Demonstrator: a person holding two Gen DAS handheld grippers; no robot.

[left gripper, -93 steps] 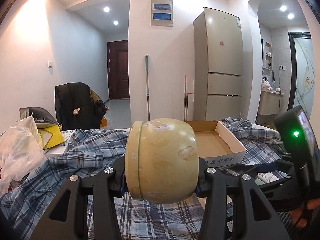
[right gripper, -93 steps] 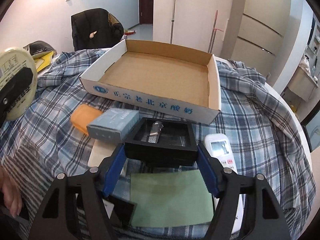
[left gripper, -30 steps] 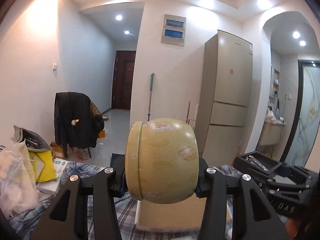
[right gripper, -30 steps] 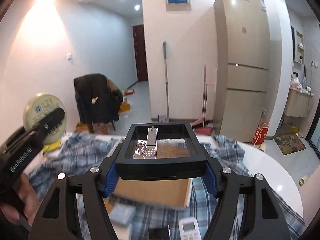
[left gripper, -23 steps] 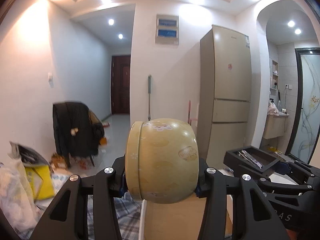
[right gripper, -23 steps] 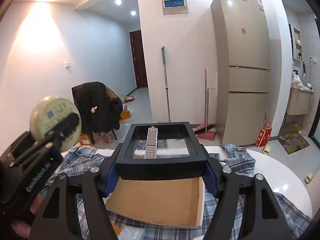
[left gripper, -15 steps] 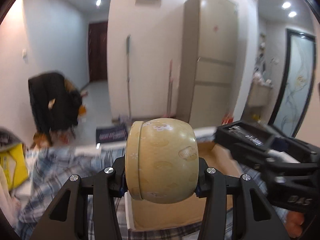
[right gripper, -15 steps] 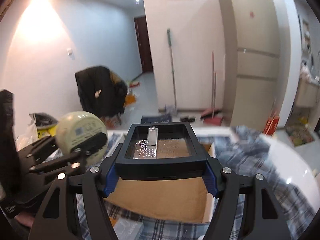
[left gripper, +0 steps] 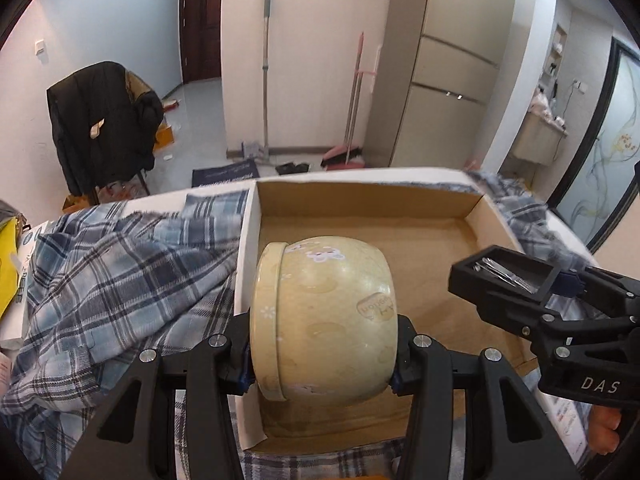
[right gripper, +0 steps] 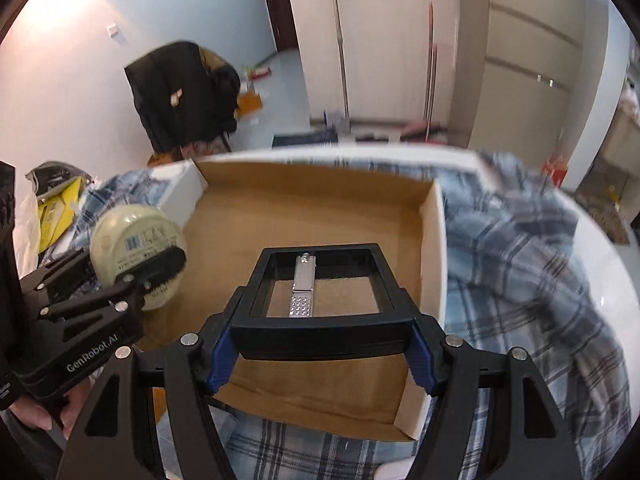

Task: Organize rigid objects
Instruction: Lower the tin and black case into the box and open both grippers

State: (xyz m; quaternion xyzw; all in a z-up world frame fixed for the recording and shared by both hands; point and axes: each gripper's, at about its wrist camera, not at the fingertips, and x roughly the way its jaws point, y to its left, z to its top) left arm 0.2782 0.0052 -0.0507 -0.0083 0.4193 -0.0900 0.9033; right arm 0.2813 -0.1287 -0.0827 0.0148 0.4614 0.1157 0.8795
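Note:
My left gripper is shut on a round yellow tin lying on its side, held over the near left part of an open cardboard box. The same tin and left gripper show at the left of the right wrist view. My right gripper is shut on a black square case with a clear window and a metal clip inside, held above the box floor. In the left wrist view this case and the right gripper hang over the box's right side.
The box rests on a blue plaid cloth that covers a round white table. A yellow bag and a white carton lie at the left. A hand grips the left handle. A chair with a black jacket stands beyond.
Both grippers have tipped downward and sunk toward the cardboard box, each keeping its object. The view went from walls and ceiling to the box interior.

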